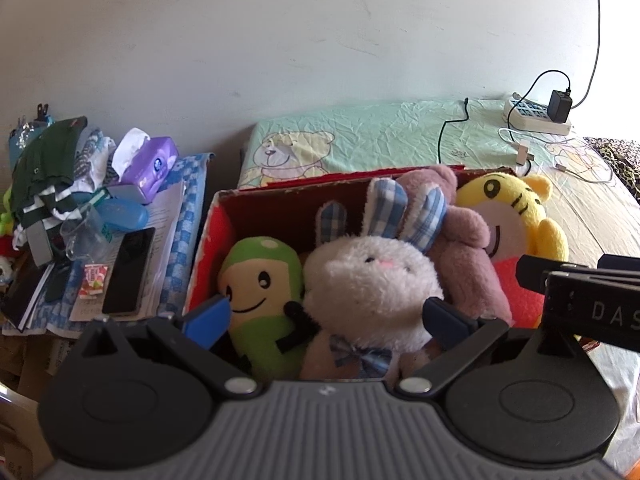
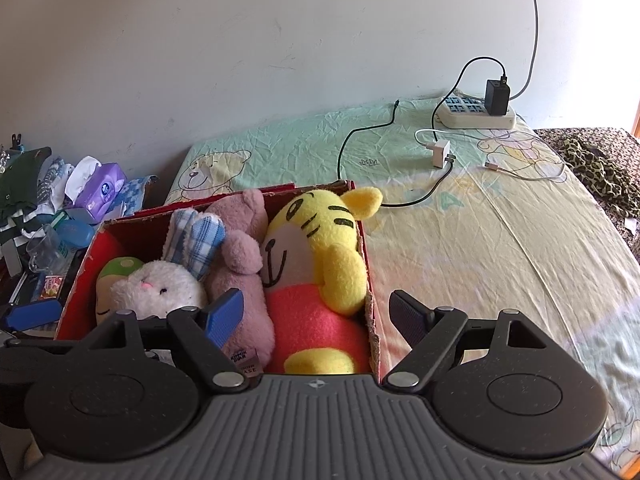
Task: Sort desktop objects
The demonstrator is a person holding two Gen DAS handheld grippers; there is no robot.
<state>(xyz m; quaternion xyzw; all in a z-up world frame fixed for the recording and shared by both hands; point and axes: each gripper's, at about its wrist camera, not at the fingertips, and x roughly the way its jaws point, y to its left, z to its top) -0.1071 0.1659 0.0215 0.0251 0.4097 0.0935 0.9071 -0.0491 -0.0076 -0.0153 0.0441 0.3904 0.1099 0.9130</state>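
Readable text from my two wrist views

I read "DAS" in pale letters on the right gripper (image 1: 592, 304) at the left view's edge; a tag (image 2: 249, 362) on the pink plush (image 2: 244, 288) shows print too small to make out.

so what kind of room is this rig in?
Most likely a bedroom at home. A bed with a cartoon bear sheet runs along the wall, a red box of plush toys sits on it, and a cluttered bedside surface holds a tissue pack and folded clothes.
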